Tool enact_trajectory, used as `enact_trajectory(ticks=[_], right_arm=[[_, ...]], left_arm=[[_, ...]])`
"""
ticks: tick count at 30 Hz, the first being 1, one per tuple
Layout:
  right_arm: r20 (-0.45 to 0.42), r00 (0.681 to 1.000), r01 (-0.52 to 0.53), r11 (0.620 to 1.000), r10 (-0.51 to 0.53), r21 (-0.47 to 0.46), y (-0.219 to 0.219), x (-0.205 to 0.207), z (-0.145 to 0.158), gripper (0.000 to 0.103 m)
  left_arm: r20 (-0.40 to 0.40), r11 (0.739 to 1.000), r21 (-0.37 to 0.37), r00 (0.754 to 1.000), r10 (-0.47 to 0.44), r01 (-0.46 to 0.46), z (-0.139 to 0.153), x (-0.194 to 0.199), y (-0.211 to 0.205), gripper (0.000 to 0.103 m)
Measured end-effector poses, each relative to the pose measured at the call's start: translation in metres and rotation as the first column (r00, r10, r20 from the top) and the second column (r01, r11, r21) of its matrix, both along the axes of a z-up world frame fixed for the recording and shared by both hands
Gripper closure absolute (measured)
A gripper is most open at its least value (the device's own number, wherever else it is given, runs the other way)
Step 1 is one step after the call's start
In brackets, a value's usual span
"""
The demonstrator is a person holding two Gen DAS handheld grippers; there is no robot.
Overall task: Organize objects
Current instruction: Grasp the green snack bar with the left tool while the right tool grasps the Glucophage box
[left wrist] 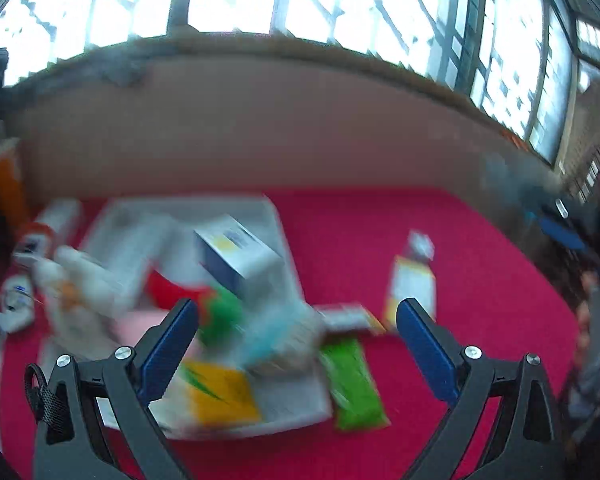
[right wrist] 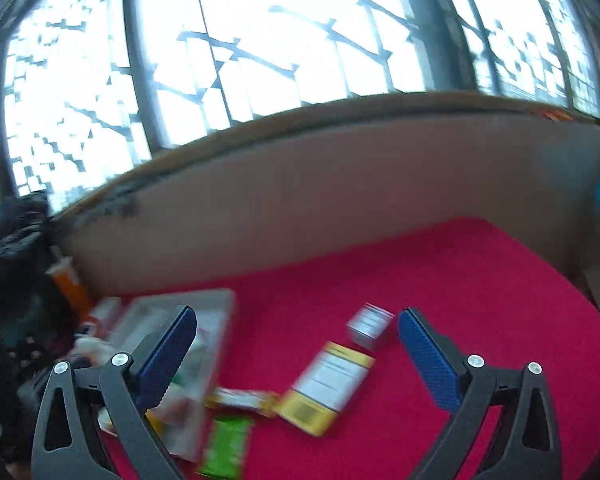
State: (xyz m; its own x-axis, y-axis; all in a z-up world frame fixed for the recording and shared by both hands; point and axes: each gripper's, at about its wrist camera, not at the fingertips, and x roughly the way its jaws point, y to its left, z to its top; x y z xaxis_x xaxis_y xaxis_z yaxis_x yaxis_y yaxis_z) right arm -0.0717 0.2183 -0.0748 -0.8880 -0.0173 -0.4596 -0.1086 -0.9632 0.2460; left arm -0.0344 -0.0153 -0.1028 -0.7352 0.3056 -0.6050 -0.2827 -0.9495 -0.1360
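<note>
Presently, both claws, left (left wrist: 298, 320) and right (right wrist: 298, 330), are held wide and empty. Cartons are heaped in the white tray (left wrist: 276, 216); a yellow-labelled bottle (right wrist: 332, 384) lies loose on the red surface (right wrist: 480, 280). Approach judged underway; a grasp on the bottle is called for next.

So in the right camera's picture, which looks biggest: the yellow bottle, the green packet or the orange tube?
1. Yellow bottle, largest.
2. Green packet, partly cut off.
3. Orange tube, smallest, though it lies farther away.
</note>
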Motion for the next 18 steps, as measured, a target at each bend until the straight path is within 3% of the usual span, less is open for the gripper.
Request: enact_trajectory(ticks=[3, 5, 7, 10, 13, 18], right_arm=[[0.015, 1.0, 0.02, 0.999, -0.019, -0.041, 0.028, 0.003, 0.008, 0.0], [-0.001, 0.999, 0.044, 0.998, -0.044, -0.039, 0.04, 0.009, 0.009, 0.0], [0.026, 0.999, 0.048, 0.997, -0.047, -0.062, 0.049, 0.011, -0.004, 0.0], [0.088, 0.996, 0.039, 0.994, -0.031, -0.098, 0.052, 0.009, -0.031, 0.0], [0.132, 0.991, 0.052, 0.992, -0.037, -0.115, 0.058, 0.007, -0.039, 0.0], [0.098, 0.992, 0.089, 0.992, -0.08, -0.086, 0.059, 0.016, -0.031, 0.0]], left_arm=[[0.011, 0.995, -0.022, 0.996, -0.093, 0.093, -0.004, 0.014, 0.031, 0.004], [0.07, 0.982, 0.017, 0.98, -0.187, 0.186, -0.016, 0.022, 0.048, 0.004], [0.189, 0.969, 0.074, 0.95, -0.248, 0.238, -0.041, 0.022, 0.061, 0.004], [0.276, 0.965, 0.126, 0.926, -0.256, 0.229, -0.063, 0.016, 0.062, 0.004], [0.242, 0.969, 0.169, 0.945, -0.219, 0.182, -0.06, 0.001, 0.052, 0.004], [0.284, 0.952, 0.249, 0.926, -0.249, 0.18, -0.073, -0.017, 0.052, 0.004]])
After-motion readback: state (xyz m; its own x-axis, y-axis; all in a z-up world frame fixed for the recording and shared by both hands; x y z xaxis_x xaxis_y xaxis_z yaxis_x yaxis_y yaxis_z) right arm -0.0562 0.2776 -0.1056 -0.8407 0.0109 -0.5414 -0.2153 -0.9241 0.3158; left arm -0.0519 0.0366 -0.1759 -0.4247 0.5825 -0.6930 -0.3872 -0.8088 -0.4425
